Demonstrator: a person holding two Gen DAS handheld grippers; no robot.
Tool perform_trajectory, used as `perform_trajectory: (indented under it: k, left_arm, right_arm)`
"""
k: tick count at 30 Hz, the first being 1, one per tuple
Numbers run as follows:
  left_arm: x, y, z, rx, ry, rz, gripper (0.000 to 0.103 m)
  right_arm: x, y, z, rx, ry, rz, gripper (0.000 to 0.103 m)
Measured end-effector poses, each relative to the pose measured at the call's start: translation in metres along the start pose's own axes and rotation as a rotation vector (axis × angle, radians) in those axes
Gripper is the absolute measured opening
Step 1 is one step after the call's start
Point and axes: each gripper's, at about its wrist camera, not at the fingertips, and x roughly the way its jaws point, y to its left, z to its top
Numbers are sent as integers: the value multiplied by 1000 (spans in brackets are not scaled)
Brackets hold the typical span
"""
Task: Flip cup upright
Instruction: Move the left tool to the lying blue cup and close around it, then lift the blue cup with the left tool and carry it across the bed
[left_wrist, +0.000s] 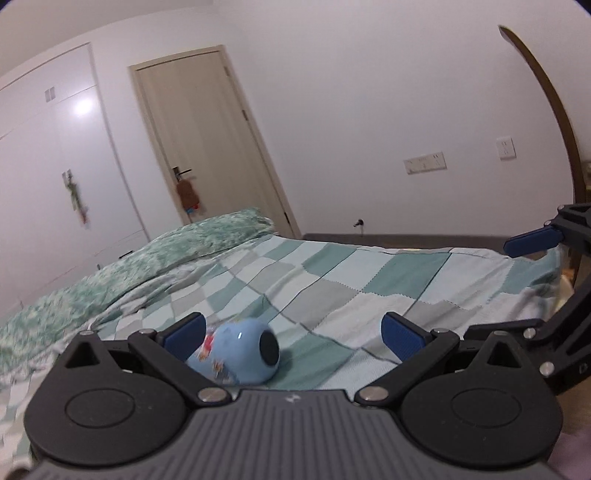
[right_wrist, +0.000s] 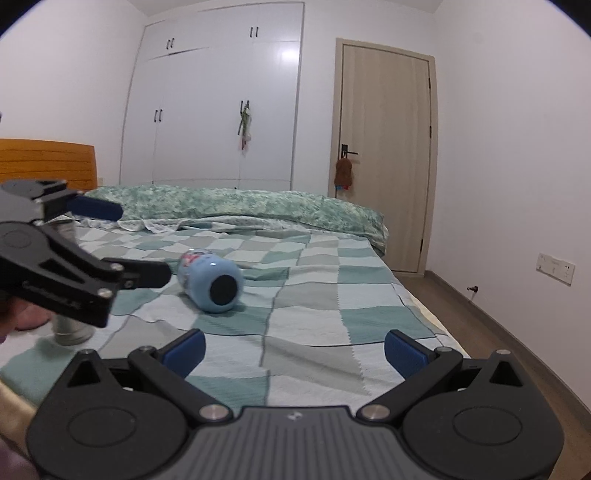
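Observation:
A light blue cup with a coloured print lies on its side on the checked bedspread, its dark round end facing the camera. My left gripper is open, and the cup lies between its fingers, close to the left fingertip. In the right wrist view the cup lies ahead and to the left, with the left gripper open beside it. My right gripper is open and empty, well short of the cup. It also shows at the right edge of the left wrist view.
A green patterned duvet is bunched along the far side of the bed. A metal cylinder stands on the bed under the left gripper. A wooden headboard, wardrobe and door lie beyond. The bed's right edge drops to the floor.

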Motion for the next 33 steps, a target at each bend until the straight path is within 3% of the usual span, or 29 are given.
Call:
perform_trajectory:
  k: [11, 22, 28, 33]
  left_arm:
    - [94, 22, 8, 86, 70, -58, 103]
    - [136, 87, -19, 276, 188, -135, 103]
    - [164, 100, -43, 472, 264, -208, 103]
    - [184, 94, -61, 696, 244, -216, 103]
  right_arm:
    - [63, -12, 21, -11, 62, 39, 103]
    - [120, -1, 37, -17, 134, 95, 103]
    - [141, 13, 39, -29, 167, 122, 103]
    - [153, 24, 34, -41, 205, 130, 103]
